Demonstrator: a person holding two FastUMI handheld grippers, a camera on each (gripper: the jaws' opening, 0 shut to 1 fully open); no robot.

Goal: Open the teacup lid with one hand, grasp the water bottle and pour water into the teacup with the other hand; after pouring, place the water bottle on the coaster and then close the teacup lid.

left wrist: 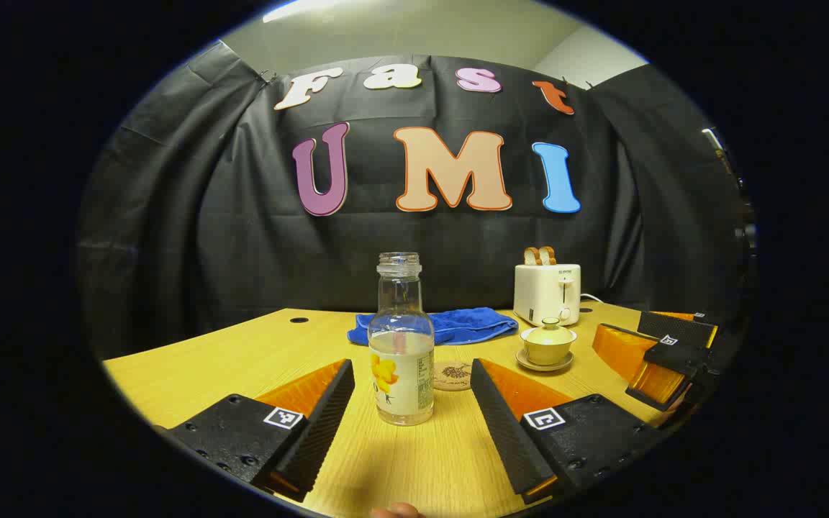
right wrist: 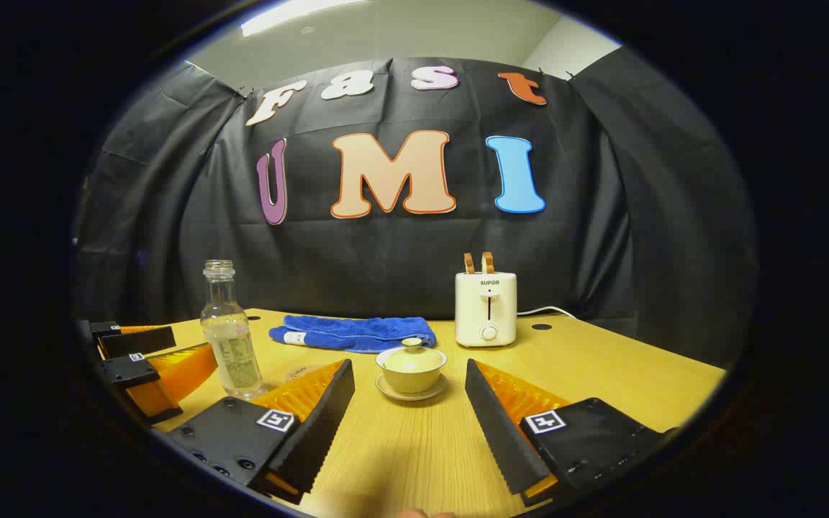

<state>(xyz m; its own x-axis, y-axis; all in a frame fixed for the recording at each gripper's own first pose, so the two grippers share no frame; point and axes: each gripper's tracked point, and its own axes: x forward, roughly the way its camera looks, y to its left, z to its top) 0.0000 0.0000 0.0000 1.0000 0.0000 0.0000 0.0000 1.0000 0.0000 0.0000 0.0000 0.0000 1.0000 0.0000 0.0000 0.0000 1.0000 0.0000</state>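
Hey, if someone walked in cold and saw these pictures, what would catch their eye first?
Probably the uncapped water bottle, upright on the wooden table straight ahead of the open left gripper. Next, the lidded teacup on its saucer, in front of the open right gripper. Behind them lie a blue towel and a white toaster holding two slices.

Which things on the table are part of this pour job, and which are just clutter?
Job: water bottle, lidded teacup on its saucer, coaster.
Lying about: blue towel, toaster with bread.
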